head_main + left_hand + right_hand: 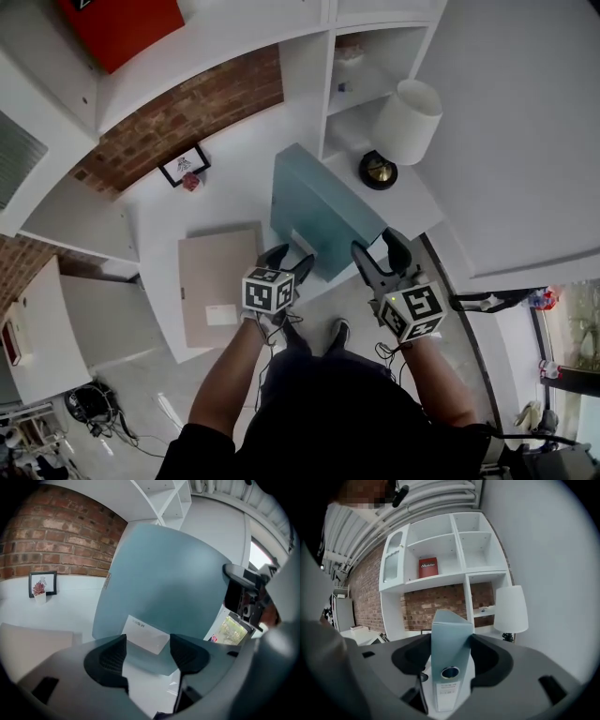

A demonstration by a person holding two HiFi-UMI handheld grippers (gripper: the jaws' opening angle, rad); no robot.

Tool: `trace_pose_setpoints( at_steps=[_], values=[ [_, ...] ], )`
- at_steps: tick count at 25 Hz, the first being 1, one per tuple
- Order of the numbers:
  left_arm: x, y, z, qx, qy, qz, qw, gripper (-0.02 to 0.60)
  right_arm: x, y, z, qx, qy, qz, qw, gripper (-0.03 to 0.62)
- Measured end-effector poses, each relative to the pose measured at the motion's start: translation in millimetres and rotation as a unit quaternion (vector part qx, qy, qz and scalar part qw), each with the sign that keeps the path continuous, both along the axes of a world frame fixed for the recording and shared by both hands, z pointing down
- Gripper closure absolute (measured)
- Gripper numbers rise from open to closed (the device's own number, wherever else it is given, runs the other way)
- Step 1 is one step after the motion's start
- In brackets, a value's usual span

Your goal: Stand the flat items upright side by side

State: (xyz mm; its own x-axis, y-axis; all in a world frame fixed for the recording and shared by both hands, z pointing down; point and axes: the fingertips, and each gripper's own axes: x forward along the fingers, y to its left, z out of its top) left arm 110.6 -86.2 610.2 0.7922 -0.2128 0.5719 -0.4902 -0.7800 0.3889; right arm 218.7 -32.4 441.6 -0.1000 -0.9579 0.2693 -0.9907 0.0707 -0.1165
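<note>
Work looks barely half done on the table (234, 187): the binder (314, 206) is raised on edge near the right end, while the folder (220, 281) lies flat to its left. The right tongs (381, 248) clamp the binder's spine, plain only in their own view. The left tongs (289, 260) gape at its lower edge.

Above and well beyond the right jaws, a red box (427, 567) carries a white word, seemingly "Mobiler". The white label (145, 634) on the binder (164, 573), just beyond the left jaws, and the spine label (447, 688) between the right jaws are too blurred to read.
</note>
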Motion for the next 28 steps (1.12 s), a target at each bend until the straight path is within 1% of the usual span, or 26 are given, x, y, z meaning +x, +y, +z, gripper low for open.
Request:
trace_pose_setpoints(
  at_steps=[2,5,7,11,14,18,24,28],
  values=[
    [-4.0,-1.8,1.0,-0.002,0.0,-0.003,1.0,0.31,-3.8,1.0,-1.3,0.011,0.029,0.008,0.999,0.335],
    [-11.5,-3.9,0.4,-0.005,0.001,-0.009,1.0,0.31,-0.1,1.1,-1.3,0.022,0.073,0.033,0.997,0.336],
    [-16.3,-4.9,-1.4,-0.005,0.003,-0.012,0.9999,0.311,2.4,-1.3,-0.9,0.023,0.092,0.047,0.994,0.336],
    [-22.9,-8.3,-12.2,-0.001,0.014,-0.018,0.9997,0.311,7.5,-9.6,0.8,0.022,0.091,0.069,0.993,0.336],
    [-27.3,-13.6,-24.8,0.009,0.024,-0.018,0.9995,0.311,14.5,-20.6,5.5,0.003,0.086,0.084,0.993,0.335],
    [-37.3,-23.3,-43.6,0.023,0.038,-0.018,0.9988,0.311,21.6,-42.8,6.1,-0.012,0.097,0.093,0.991,0.335],
    [-64.1,-53.0,-75.0,0.048,0.071,-0.048,0.9952,0.311,28.5,-87.7,4.0,-0.008,0.103,0.109,0.989,0.333],
    [-81.9,-63.0,-79.6,0.049,0.079,-0.056,0.9941,0.311,32.0,-118.0,4.5,-0.006,0.111,0.119,0.987,0.332]
  ],
)
